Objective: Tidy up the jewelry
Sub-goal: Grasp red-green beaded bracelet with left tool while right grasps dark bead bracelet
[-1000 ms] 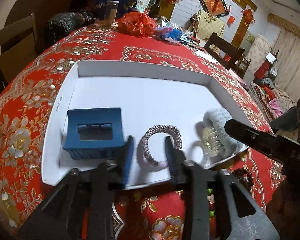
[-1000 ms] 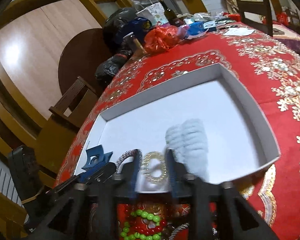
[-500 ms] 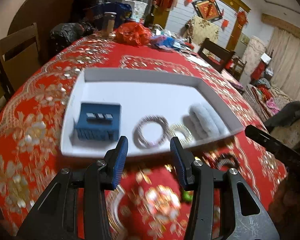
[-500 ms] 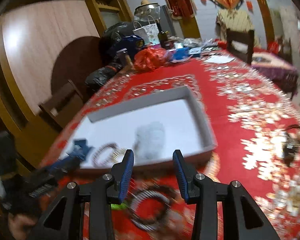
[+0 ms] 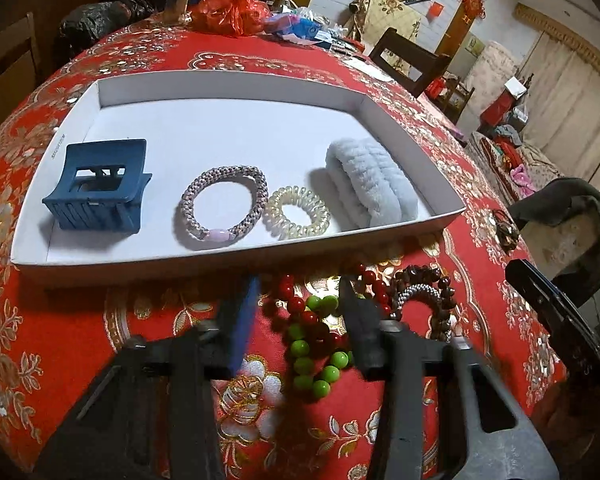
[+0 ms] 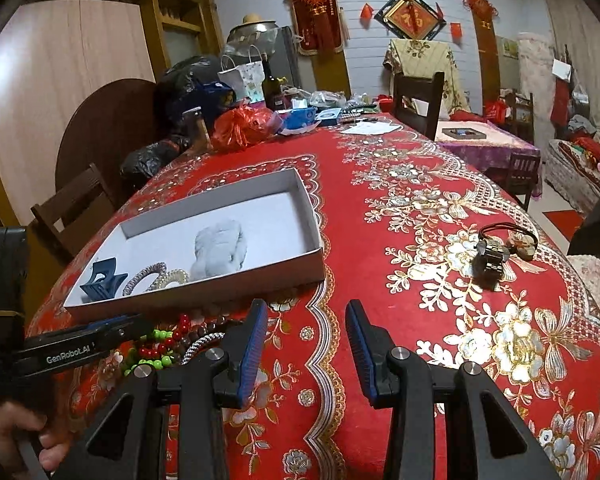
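Your left hand-held gripper (image 5: 298,312) is closing over the bead bracelets (image 5: 320,344), which lie between its jaws just outside the white tray's (image 5: 140,258) near edge; no pad presses them yet. Your right hand-held gripper (image 6: 306,344) stands released over bare counter (image 6: 420,184); open cloth runs right toward the watch (image 6: 490,258).

2 claw-mounted fisheye views look down across the bench (image 5: 80,320): left close over the white tray (image 5: 228,92), right farther back; both share it.
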A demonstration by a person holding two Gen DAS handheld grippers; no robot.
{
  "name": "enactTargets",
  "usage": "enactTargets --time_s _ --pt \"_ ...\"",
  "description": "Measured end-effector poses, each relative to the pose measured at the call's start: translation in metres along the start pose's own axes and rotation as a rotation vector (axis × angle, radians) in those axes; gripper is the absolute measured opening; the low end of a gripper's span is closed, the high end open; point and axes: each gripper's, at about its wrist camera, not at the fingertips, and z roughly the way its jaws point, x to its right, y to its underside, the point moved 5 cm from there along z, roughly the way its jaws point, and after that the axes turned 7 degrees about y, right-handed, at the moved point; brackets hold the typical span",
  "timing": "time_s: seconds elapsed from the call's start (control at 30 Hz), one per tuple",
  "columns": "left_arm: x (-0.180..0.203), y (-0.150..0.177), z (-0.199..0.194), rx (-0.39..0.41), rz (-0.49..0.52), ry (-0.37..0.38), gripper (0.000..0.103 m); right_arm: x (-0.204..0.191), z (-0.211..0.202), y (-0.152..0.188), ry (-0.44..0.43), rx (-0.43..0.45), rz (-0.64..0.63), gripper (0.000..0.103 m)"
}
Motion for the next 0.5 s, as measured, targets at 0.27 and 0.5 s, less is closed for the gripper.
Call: enactTargets --time_s 0.27,0.5 --pt "-0.007 0.004 -0.027 0.092 -0.040 0.055 0.008 -0.001 0.005 -0.004 -0.022 -0.030 0.009 0.039" --pt "-0.033 0.011 -0.057 0.144 -0.052 0.032 0.008 -0.038 0.023 0.009 -0.232 -0.164 -0.101 0.038"
